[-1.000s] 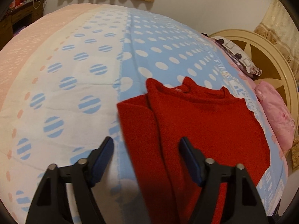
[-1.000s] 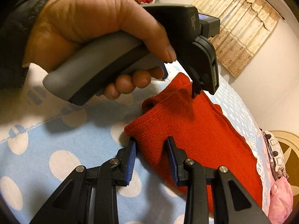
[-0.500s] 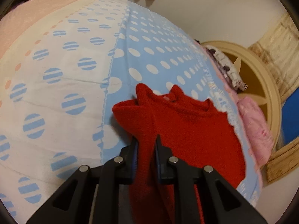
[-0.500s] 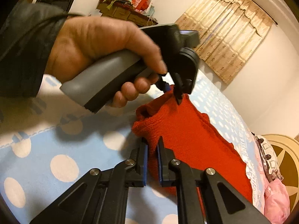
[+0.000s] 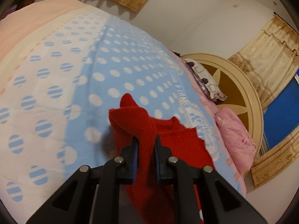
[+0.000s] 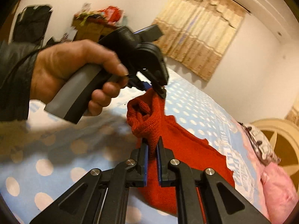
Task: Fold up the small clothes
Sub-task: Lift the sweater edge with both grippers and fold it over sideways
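Moved: both grippers, jaws just closed, now pinching the red sweater's (image 5: 168, 140) near edge and lifting it off the bed (image 5: 56, 85). Left gripper (image 5: 146, 145), right gripper (image 6: 152, 147): clamped on knit. Step: fold begun. Next: carry edge across evenly.

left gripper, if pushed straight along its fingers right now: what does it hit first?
Probably more of the red sweater that the left gripper already pinches, then the dotted blue blanket beyond; depth is unclear.

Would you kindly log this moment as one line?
left gripper: shut on red sweater | right gripper: shut on sweater | sweater edge lifted off dotted bedspread
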A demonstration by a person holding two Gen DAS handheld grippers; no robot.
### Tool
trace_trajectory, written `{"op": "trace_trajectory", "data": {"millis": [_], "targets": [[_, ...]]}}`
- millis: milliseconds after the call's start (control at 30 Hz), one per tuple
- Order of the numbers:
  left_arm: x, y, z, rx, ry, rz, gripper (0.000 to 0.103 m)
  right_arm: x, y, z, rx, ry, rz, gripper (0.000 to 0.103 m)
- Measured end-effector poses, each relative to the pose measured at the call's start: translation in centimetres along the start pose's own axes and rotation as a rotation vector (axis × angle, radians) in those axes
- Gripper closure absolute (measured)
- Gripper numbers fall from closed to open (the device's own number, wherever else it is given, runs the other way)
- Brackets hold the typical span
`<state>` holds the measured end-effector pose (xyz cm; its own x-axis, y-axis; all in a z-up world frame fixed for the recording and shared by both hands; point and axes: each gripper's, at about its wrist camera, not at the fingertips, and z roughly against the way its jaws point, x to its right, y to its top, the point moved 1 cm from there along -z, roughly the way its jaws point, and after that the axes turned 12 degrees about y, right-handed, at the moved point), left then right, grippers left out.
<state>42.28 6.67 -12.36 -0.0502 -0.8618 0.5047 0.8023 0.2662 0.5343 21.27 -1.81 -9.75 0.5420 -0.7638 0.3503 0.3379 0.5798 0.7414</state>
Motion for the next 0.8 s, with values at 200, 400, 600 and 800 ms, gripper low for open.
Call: {"op": "trace_trajectory", "data": {"millis": [200,400,600,800], "targets": [[3.1,0.3,-0.6,0.013,-0.033,-0.018,0.088,1.9,-0.9,0.9,0.019,-0.018,-0.091,0.097],[6.5,0.8,-1.2,0.018,-0.061,-0.056,0.088,3.8,-1.8,1.9,0.018,-0.057,-0.147,0.097],[9.7,1.0,-2.7,0.007,-0.082,-0.087,0.088,6.0,-2.8,2.7,0.017,-0.092,-0.209,0.097],[12.9,0.6,-4.3,-0.012,-0.103,-0.126,0.088,7.7,-3.9,3.4,0.012,-0.112,-0.27,0.097]]}}
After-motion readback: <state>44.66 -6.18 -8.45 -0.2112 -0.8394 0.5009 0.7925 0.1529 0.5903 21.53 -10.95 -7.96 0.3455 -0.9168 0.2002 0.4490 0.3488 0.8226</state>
